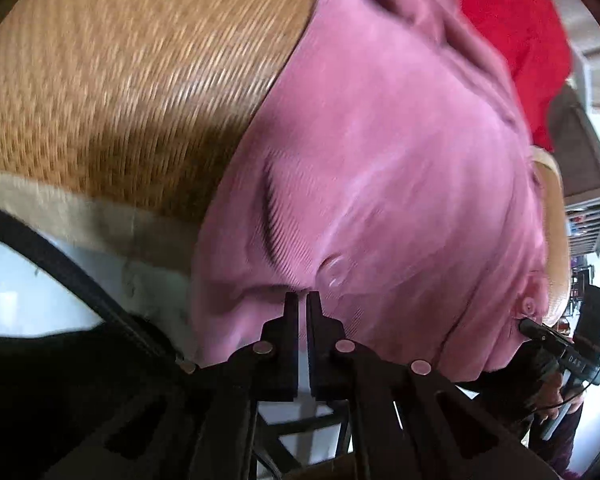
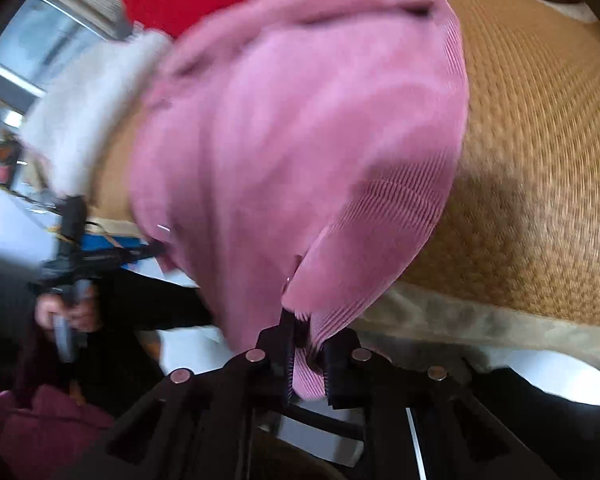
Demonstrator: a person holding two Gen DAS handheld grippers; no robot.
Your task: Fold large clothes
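Note:
A pink corduroy shirt (image 1: pixel 379 168) with clear buttons lies on a woven straw mat (image 1: pixel 120 92), its near edge lifted. My left gripper (image 1: pixel 302 300) is shut on the shirt's near hem, close to a button (image 1: pixel 333 270). In the right wrist view the same shirt (image 2: pixel 300 140) hangs bunched in front of the camera. My right gripper (image 2: pixel 305 332) is shut on a fold of its edge, with fabric filling the space between the jaws. Each gripper shows small in the other's view, the right one (image 1: pixel 539 330) holding the hem by a second button, the left one (image 2: pixel 148 250) at the hem's other corner.
A red cloth (image 1: pixel 511 28) lies beyond the shirt at the far end of the mat (image 2: pixel 539 140). A white fleecy garment (image 2: pixel 88 116) sits at the mat's left side. The mat's beige border (image 1: pixel 80 216) runs along the near edge. The person's dark clothing fills the lower corners.

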